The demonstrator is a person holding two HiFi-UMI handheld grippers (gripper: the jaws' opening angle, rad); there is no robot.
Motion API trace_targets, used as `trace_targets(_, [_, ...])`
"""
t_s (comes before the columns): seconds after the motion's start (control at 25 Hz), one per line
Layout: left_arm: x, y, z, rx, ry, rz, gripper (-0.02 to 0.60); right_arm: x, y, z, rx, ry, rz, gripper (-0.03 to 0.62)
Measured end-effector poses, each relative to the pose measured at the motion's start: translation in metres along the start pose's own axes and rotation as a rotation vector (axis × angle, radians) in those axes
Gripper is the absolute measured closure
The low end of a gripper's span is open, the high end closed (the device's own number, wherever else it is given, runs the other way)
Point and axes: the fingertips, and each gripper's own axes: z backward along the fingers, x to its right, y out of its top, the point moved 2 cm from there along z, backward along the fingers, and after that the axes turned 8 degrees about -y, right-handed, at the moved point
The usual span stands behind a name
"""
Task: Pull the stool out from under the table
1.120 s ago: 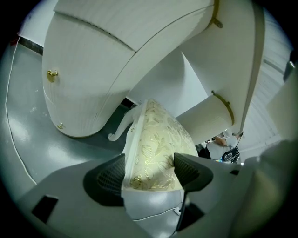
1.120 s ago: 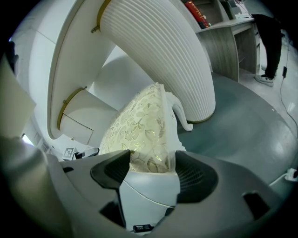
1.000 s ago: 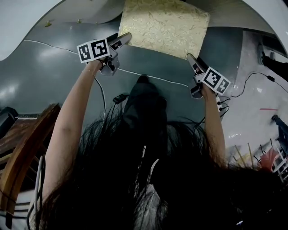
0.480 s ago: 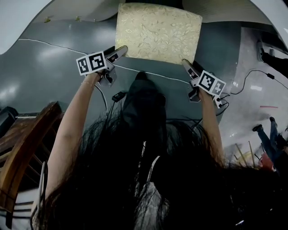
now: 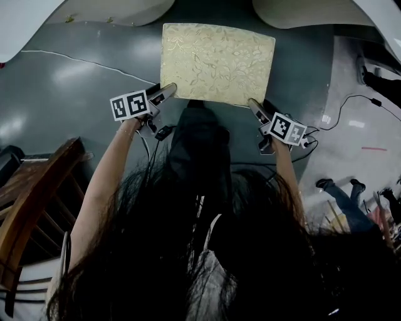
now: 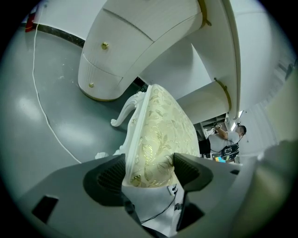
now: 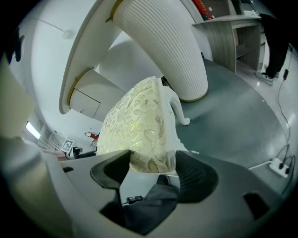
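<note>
- Left gripper (image 5: 168, 91) pinches the near left corner of the gold-patterned stool (image 5: 216, 59); right gripper (image 5: 253, 105) pinches the near right corner
- Stool stands on grey floor (image 5: 75, 94), just in front of the white table (image 5: 119, 9)

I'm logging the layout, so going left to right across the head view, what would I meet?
Brown wooden chair → left gripper → square stool with a gold floral cushion → right gripper → bystander's legs.
</note>
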Motion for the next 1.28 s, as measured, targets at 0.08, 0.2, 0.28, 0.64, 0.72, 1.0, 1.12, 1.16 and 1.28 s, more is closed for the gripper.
trace_targets(0.08, [0.002,0.003,0.000,-0.017,0.007,0.012,0.249,-0.001,0.005,0.001,-0.014,-0.007,0.003,0.301])
trace_targets(0.2, [0.002,0.007,-0.001,-0.043,0.015,0.024,0.249,-0.001,0.012,0.001,-0.027,-0.028,0.011,0.301])
trace_targets(0.28, [-0.002,-0.026,0.007,-0.056,0.017,0.037,0.249,0.008,-0.017,0.010,-0.041,-0.037,0.021,0.301])
trace_targets(0.64, [-0.022,-0.267,0.075,-0.003,0.034,0.056,0.247,0.061,-0.235,0.087,-0.082,-0.037,0.062,0.299])
trace_targets(0.72, [-0.024,-0.262,0.074,-0.029,0.028,0.056,0.247,0.058,-0.233,0.084,-0.100,-0.032,0.056,0.299])
trace_targets(1.0, [-0.009,-0.261,0.076,-0.060,0.101,-0.028,0.247,0.047,-0.228,0.093,-0.128,-0.053,0.071,0.301])
trace_targets(1.12, [0.006,-0.271,0.081,-0.076,0.131,-0.063,0.249,0.033,-0.231,0.109,-0.105,-0.030,0.054,0.301])
trace_targets(1.16, [0.015,-0.275,0.083,-0.084,0.114,-0.080,0.249,0.028,-0.233,0.115,-0.096,-0.019,0.048,0.301])
trace_targets(1.28, [0.057,-0.243,0.081,-0.099,0.050,-0.129,0.249,0.000,-0.198,0.128,-0.066,0.015,0.025,0.301])
